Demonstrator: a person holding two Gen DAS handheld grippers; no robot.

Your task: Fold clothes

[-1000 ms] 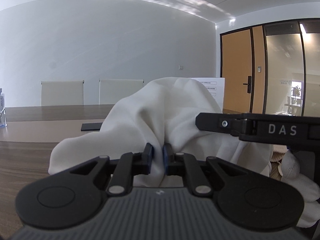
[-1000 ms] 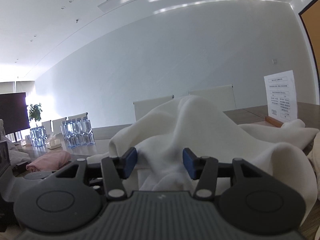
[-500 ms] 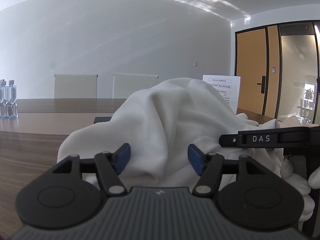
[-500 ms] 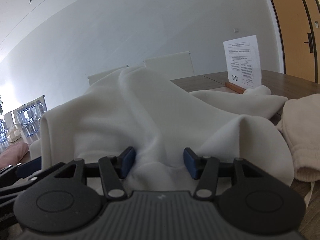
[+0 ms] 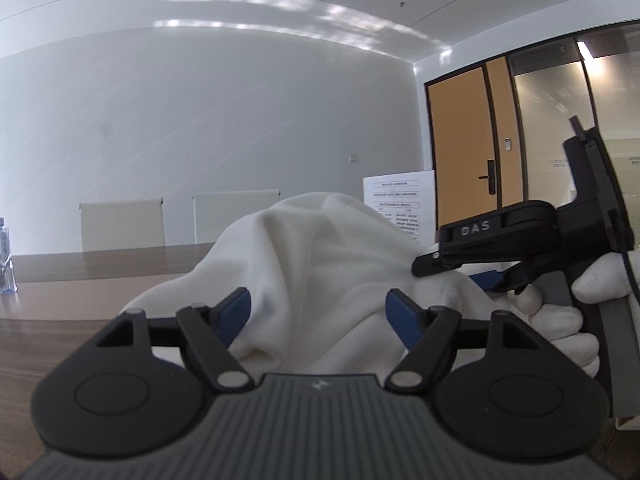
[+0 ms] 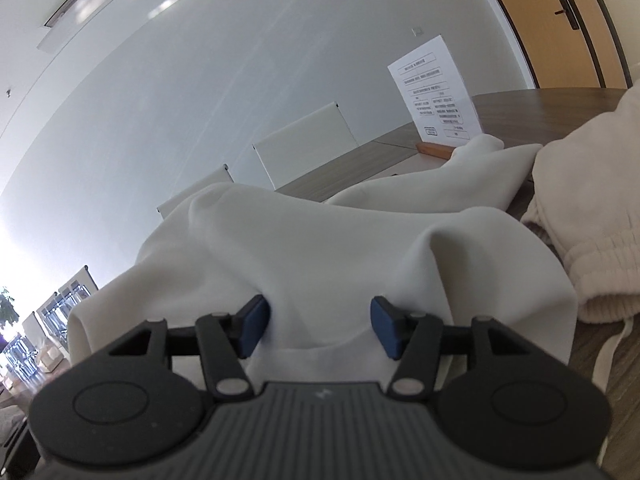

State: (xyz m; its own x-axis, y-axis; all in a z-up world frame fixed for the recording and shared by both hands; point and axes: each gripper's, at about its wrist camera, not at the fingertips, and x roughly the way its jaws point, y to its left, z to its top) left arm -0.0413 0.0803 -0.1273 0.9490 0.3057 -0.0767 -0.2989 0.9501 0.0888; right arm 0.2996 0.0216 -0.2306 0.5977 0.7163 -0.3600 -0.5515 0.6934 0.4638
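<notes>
Left wrist view shows the left gripper (image 5: 318, 308) with its blue pads wide apart, and the jaws are opening more at this moment. One second ago these pads were pinched together on a fold of the white garment (image 5: 316, 264); now the cloth stands in a heap between them and they no longer press it. The garment lies on the wooden table (image 5: 60, 300), loose and crumpled. At the right side of this view the right gripper (image 5: 460, 270) is seen, held by a white-gloved hand (image 5: 560, 320); before it lay level, now it is tilted and its tip touches the cloth.

From the right wrist view, the right gripper (image 6: 318, 326) also has jaws apart and opening, with white cloth bulging between the pads (image 6: 254, 326) without a firm clamp. This view is much more rolled than a second ago. A cream knitted garment (image 6: 592, 248) lies just beside the white one, and a paper sign (image 6: 434, 96) stands behind on the table.
</notes>
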